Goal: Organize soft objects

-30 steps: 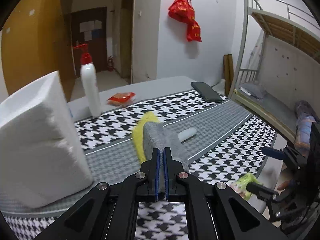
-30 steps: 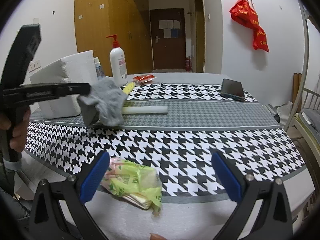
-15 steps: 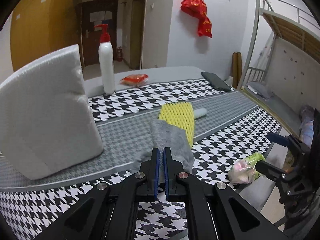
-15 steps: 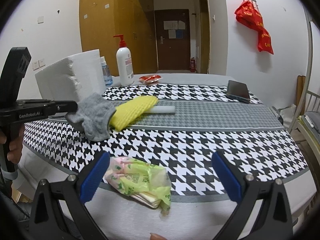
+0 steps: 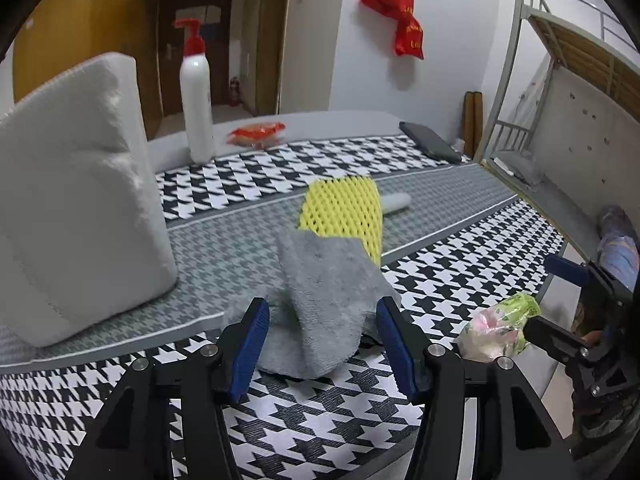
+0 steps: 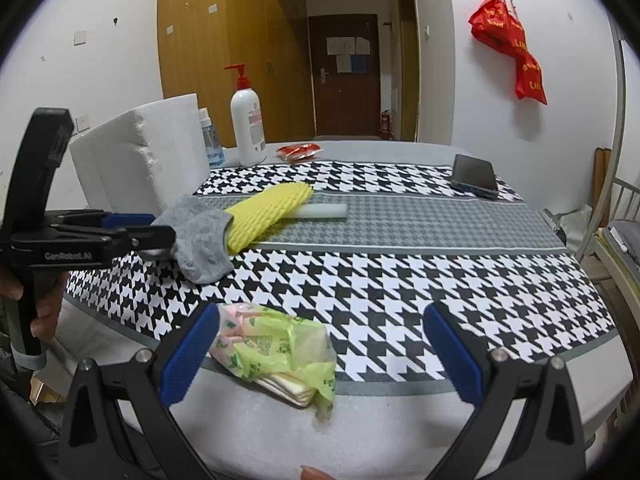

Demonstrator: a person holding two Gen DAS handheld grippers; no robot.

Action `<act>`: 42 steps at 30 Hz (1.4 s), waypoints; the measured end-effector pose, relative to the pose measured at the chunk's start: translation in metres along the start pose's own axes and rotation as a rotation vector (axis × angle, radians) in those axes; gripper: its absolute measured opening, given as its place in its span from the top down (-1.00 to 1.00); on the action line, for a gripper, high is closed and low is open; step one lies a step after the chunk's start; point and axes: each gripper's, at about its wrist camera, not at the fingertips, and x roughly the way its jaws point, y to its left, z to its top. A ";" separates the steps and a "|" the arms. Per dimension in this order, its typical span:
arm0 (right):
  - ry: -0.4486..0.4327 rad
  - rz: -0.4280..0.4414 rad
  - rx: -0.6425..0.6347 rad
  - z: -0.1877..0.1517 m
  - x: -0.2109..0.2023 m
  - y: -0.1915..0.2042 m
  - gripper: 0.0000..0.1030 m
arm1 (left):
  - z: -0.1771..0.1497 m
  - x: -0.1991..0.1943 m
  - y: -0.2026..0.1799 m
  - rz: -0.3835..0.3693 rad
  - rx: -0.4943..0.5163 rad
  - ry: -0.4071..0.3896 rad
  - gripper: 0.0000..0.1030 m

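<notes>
A: Where does the grey sock sit right now?

B: On the table, crumpled on the houndstooth cloth, its far edge lapping over the near end of the yellow foam net. The left tool has its blue pads spread wide on either side of the sock — nothing is gripped.

A: So the step in hand is a release?

B: That's my reading. To finish it well, I'd draw the left tool straight back and a little up, so neither pad drags the knit and rolls the sock off the net. Fabric like this snags easily on a pad edge.

A: How is that hand posed?

B: Low and nearly level with the table, fingers pointing toward the far wall; in the right wrist view it comes in from the left edge with the sock just at its tip.

A: And the right tool?

B: Also wide, holding nothing — it hovers over the near table edge, with the green plastic packet lying between its fingers, nearer the left pad.

A: Next target, then?

B: Probably. It looks crinkly and slack, so closing low on the thick folded part should hold better than pinching loose film.
</notes>
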 end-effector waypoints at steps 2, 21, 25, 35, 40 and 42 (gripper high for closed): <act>0.002 0.000 -0.001 -0.001 -0.001 0.000 -0.99 | 0.000 0.003 0.000 -0.001 -0.007 0.004 -0.12; 0.045 0.078 -0.079 -0.008 0.007 0.020 -0.99 | -0.002 0.025 0.011 0.019 -0.059 0.065 0.65; 0.050 0.090 -0.127 -0.008 0.009 0.027 -0.99 | -0.003 0.024 0.012 0.014 -0.063 0.065 0.71; 0.092 0.105 -0.193 -0.015 0.016 0.031 -0.47 | -0.002 0.025 0.012 0.011 -0.064 0.066 0.72; 0.080 0.102 -0.204 -0.016 0.013 0.030 -0.30 | -0.001 0.025 0.011 0.010 -0.060 0.061 0.73; 0.076 0.099 -0.209 -0.015 0.012 0.031 -0.26 | -0.001 0.024 0.011 0.009 -0.057 0.056 0.74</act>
